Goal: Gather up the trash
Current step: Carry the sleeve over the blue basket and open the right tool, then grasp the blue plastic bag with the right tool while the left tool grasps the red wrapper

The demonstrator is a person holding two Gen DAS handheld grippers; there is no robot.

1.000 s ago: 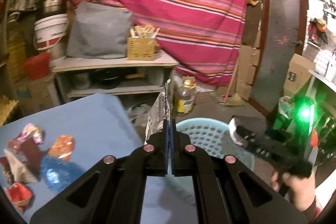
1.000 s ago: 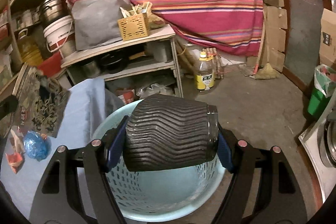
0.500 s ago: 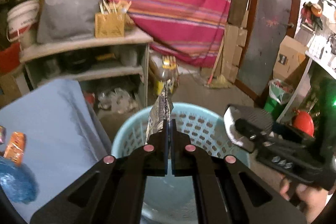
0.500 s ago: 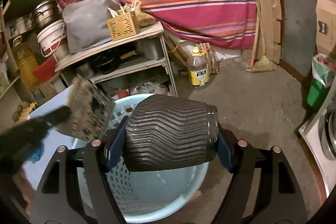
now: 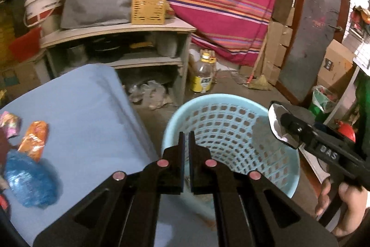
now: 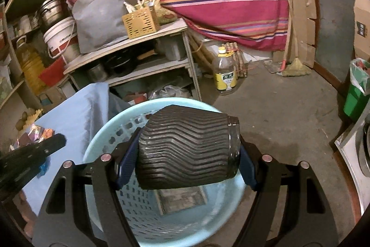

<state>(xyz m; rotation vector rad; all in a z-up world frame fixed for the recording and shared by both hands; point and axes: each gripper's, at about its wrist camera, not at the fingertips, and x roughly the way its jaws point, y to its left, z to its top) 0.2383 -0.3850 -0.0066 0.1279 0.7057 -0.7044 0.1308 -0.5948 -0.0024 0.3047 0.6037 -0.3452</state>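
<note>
While the right hand-held gripper [image 6: 185, 154] is clamped on a black ribbed paper cup [image 6: 187, 149], the cup lies on its side above the light-blue basket [image 6: 99, 145], its long axis running across the view from left to right, with the smooth rim band toward the right finger. In the left wrist view the white inside of the cup [image 5: 277, 122] faces that camera. A flat printed wrapper [image 6: 182, 198] lies on the basket's floor. The left hand-held gripper [image 5: 186, 142] has its jaws nearly together with nothing between them, pointing down over the basket's near rim [image 5: 171, 129]. On the blue tabletop [image 5: 87, 122] lie an orange wrapper [image 5: 34, 140], a crumpled blue bag [image 5: 30, 182] and a pink wrapper [image 5: 9, 122]. White letters on the right gripper's arm read "DAS". The yellow label on the oil bottle [image 6: 225, 72] is too small to read.
</note>
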